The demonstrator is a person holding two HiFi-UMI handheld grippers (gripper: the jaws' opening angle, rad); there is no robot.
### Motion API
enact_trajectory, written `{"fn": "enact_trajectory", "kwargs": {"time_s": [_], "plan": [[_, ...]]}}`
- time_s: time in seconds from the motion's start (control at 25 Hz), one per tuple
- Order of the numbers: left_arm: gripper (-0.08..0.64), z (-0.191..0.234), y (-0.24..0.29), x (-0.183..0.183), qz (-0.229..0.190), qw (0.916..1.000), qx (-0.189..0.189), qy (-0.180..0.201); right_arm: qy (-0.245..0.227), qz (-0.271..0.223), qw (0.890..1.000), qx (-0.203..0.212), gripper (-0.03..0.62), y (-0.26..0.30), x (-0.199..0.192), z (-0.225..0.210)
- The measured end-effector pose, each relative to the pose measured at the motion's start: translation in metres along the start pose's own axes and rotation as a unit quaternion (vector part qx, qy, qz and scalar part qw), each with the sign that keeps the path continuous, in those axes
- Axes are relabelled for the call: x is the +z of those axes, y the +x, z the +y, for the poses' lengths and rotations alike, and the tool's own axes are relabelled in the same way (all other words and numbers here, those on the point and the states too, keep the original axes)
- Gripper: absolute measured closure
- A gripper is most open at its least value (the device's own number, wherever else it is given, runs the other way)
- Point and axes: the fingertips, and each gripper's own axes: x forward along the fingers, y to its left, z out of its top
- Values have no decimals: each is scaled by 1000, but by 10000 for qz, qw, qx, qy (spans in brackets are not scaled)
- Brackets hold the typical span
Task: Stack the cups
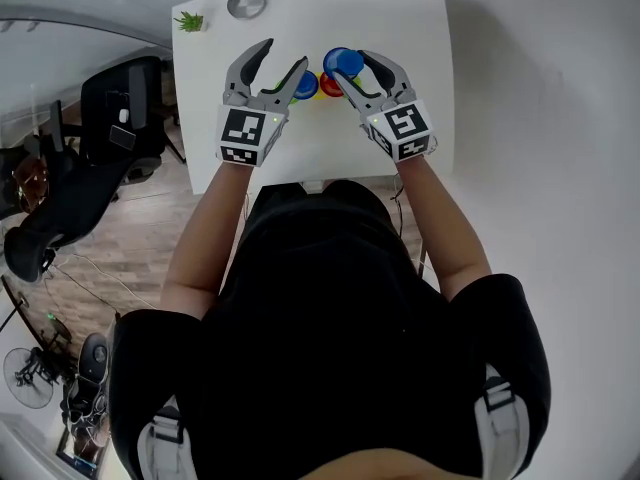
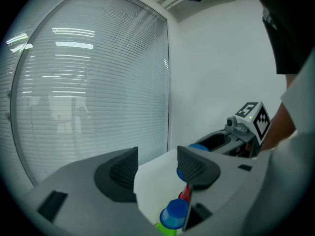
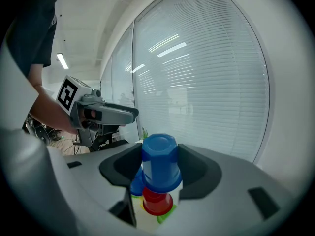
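Note:
In the head view my right gripper point(image 1: 347, 68) is shut on an upside-down blue cup point(image 1: 343, 60), held a little above the white table point(image 1: 420, 38). Under and beside it stands a cluster of cups: a second blue cup point(image 1: 306, 85), a red cup point(image 1: 329, 87), with yellow and green showing at the edges. In the right gripper view the held blue cup point(image 3: 160, 162) hangs just over the red cup point(image 3: 157, 203). My left gripper point(image 1: 285, 56) is open with nothing between its jaws, just left of the cluster; its own view shows a blue cup point(image 2: 173, 214) below the fingers.
A small potted plant point(image 1: 188, 21) and a round metal bowl point(image 1: 246, 3) sit at the table's far edge. A black office chair point(image 1: 120, 108) stands on the floor to the left. A window with blinds point(image 3: 206, 82) lies beyond the table.

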Motion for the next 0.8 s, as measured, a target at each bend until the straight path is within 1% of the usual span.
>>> {"fn": "enact_trajectory", "kwargs": {"time_s": [0.28, 0.8], "plan": [[321, 3, -15, -15, 42, 10000, -74, -36, 61, 216, 9997, 63, 362, 12, -19, 26], [322, 8, -27, -31, 141, 9997, -171, -99, 41, 367, 9993, 9, 360, 25, -31, 38]]}}
